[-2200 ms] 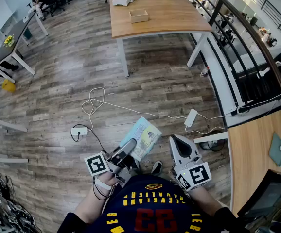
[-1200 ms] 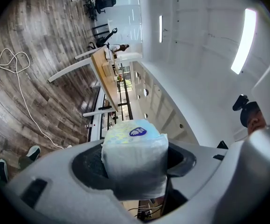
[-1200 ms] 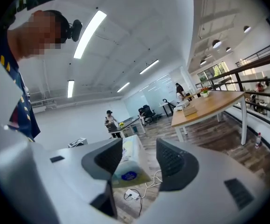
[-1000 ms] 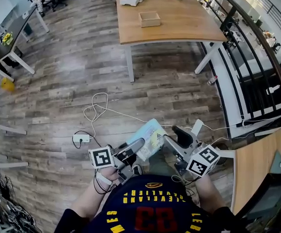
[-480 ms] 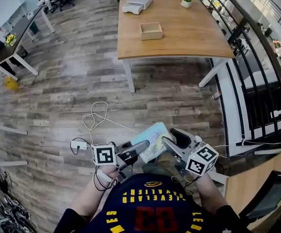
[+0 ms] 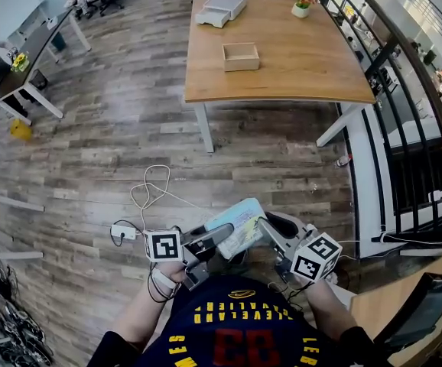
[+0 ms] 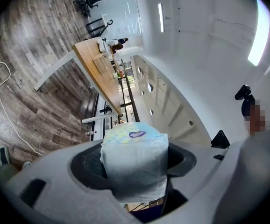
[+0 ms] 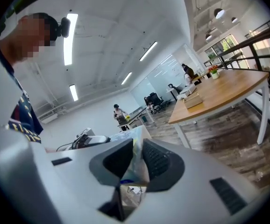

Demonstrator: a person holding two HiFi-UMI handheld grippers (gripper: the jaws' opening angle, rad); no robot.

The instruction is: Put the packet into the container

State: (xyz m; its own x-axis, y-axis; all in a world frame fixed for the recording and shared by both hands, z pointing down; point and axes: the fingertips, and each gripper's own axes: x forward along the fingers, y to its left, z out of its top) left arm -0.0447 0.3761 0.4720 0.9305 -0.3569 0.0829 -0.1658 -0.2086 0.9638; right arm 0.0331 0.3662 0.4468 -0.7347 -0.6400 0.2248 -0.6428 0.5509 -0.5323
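Observation:
The packet (image 6: 242, 214), pale blue and white with a printed face, hangs in front of the person's chest over the wood floor. My left gripper (image 6: 225, 234) is shut on its left end; in the left gripper view the packet (image 7: 134, 157) fills the gap between the wide-set jaws. My right gripper (image 6: 268, 224) has just been closing, and its pads now pinch the packet's thin right edge (image 8: 136, 166). The container, a small open wooden box (image 6: 241, 56), sits on the wooden table (image 6: 297, 67) far ahead, and shows small in the right gripper view (image 8: 193, 100).
A white tray-like device (image 6: 221, 8) and a potted plant (image 6: 303, 4) stand at the table's far end. White cables and a power strip (image 6: 125, 232) lie on the floor to the left. A black railing (image 6: 381, 90) runs along the right. Desks and office chairs stand far left.
The table and box have drawn nearer in the head view as the person moved forward. The right gripper's jaws, open beside the packet before, now close on its edge.

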